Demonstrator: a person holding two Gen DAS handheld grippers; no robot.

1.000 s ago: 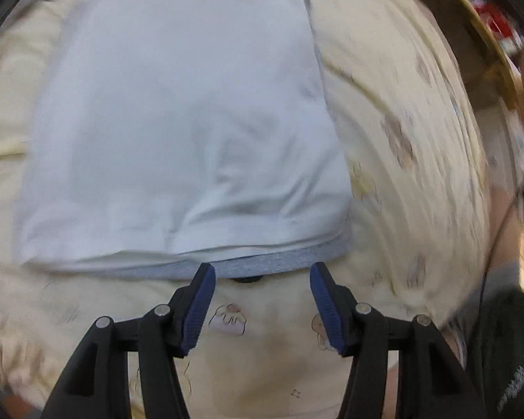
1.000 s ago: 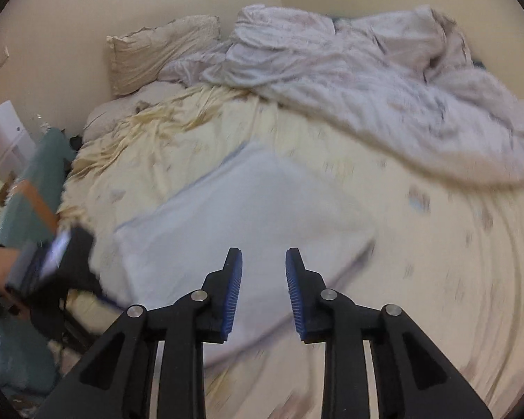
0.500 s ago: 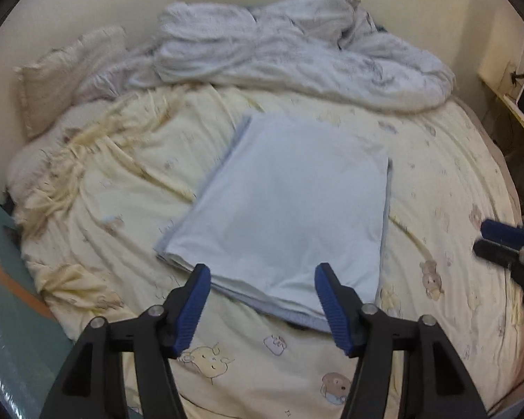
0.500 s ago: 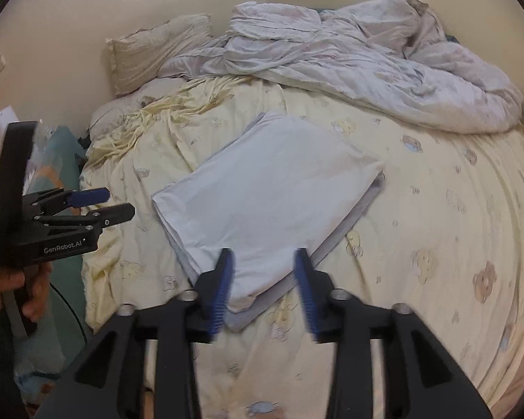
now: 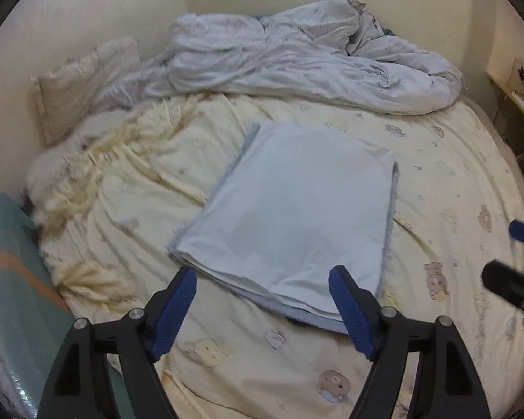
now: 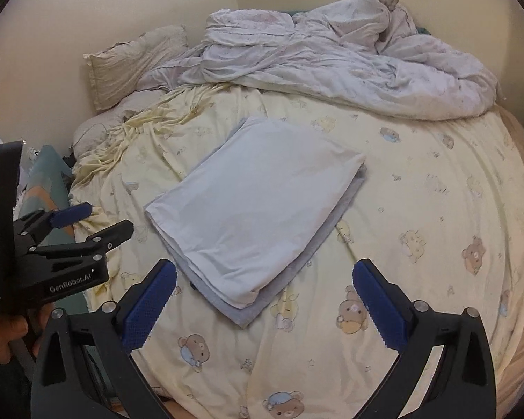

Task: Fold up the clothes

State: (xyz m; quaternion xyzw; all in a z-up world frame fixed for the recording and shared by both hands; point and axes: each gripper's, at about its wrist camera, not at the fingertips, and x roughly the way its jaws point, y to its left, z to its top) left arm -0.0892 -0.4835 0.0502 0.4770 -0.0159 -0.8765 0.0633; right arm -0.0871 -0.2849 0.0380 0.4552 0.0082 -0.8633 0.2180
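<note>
Folded pale-blue garment was seen lying flat on a yellow bear-print sheet, roughly mid-bed, w/ a grey layer peeking out beneath its near edges. Nothing was gripped. The left gripper was held above the garment's near short edge, its blue pads spread apart w/ only air between them; the jaws had just been opening. The right gripper was likewise held clear, jaws spread very wide after just opening, empty, w/ the garment's near corner framed between the pads but not touched.

Long axis of the garment was seen running away from both grippers toward the rumpled duvet at the far side, angled slightly in each view. In the left wrist view the near edge sat almost straight ahead of the fingers; in the right wrist view the garment lay ahead and a bit left. The left gripper was judged nearer, approx. over that edge. The fold was judged done or nearly so. A pillow was noted far left, well apart.
</note>
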